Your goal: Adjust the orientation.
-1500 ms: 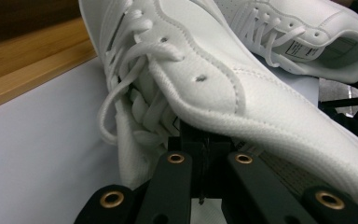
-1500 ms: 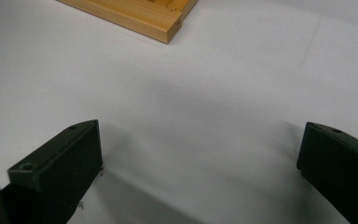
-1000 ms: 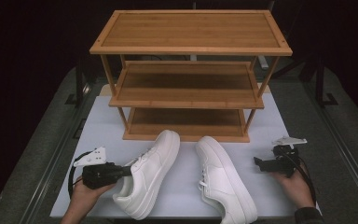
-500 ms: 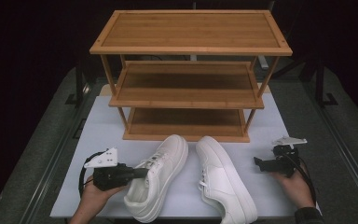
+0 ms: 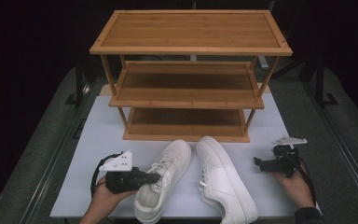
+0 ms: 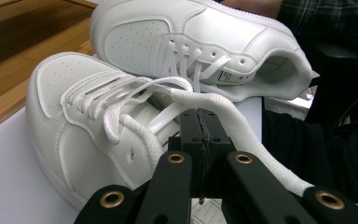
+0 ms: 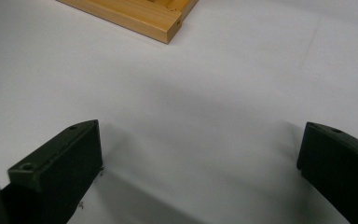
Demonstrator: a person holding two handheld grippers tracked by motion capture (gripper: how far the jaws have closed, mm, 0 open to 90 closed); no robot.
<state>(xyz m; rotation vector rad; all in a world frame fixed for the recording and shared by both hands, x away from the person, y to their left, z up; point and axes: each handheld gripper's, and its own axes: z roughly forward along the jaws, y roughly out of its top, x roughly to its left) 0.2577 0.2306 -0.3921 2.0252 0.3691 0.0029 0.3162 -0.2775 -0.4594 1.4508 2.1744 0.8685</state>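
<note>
A three-tier wooden shoe rack (image 5: 191,70) stands at the middle of the white table mat (image 5: 98,130), toward its far edge. Two white sneakers lie side by side on the mat just in front of the rack's bottom shelf, toes pointing toward the rack. The left sneaker (image 5: 161,182) lies toward the near-left part of the mat, its heel close to the near edge; the right sneaker (image 5: 221,179) lies beside it toward the middle, its heel reaching the near edge. The left gripper (image 5: 151,178), held in the person's left hand (image 5: 103,199) at the near-left corner of the mat, reaches into the left sneaker from its outer side. In the left gripper view, its jaws stand pressed together at the collar of the left sneaker (image 6: 98,126), with a white lace (image 6: 233,126) draped across them; whether any material is pinched between them cannot be told. The right sneaker (image 6: 200,42) lies beyond. The right gripper (image 5: 259,163), held in the right hand (image 5: 298,186) near the near-right corner, rests well apart from both sneakers. In the right gripper view its jaws stand wide apart over bare mat (image 7: 205,107), with a corner of the rack's base (image 7: 149,18) ahead.
</note>
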